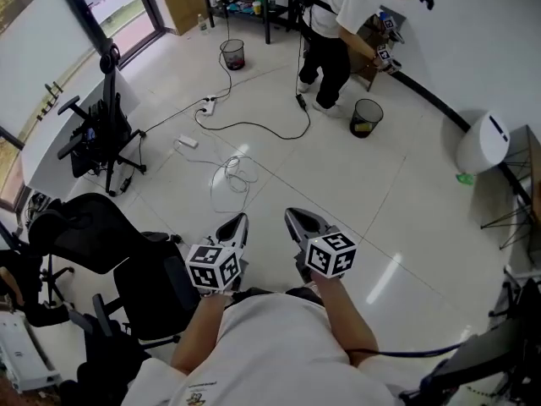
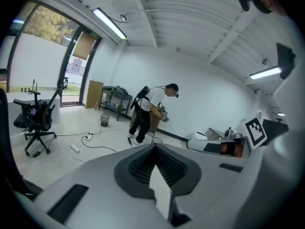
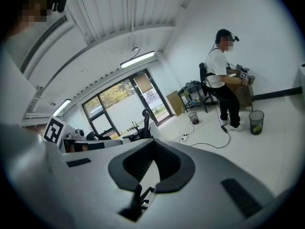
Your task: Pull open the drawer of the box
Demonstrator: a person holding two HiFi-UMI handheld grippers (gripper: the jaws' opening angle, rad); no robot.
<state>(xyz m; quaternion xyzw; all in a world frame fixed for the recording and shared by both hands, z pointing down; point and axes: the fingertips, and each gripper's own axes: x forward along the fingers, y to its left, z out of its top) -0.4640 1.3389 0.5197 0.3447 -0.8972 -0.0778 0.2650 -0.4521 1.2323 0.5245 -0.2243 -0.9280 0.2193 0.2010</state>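
The fingers of the left gripper [image 2: 155,147] were pressed together at their tips with nothing between them. Those of the right gripper [image 3: 153,141] met in the same way, empty. Both grippers were held side by side, close to the person's body, pointing out over the bare floor [image 1: 406,227]. No box with a drawer lay within reach. The only likely one was a brown box [image 3: 245,97] at the far wall, where another person [image 1: 338,24] bent over it; no drawer could be made out on it. Getting there was probably the step in hand. Done well, that meant stepping round the cables [image 1: 245,125], parting one gripper's fingers before the handle, and pulling straight along the drawer's travel.
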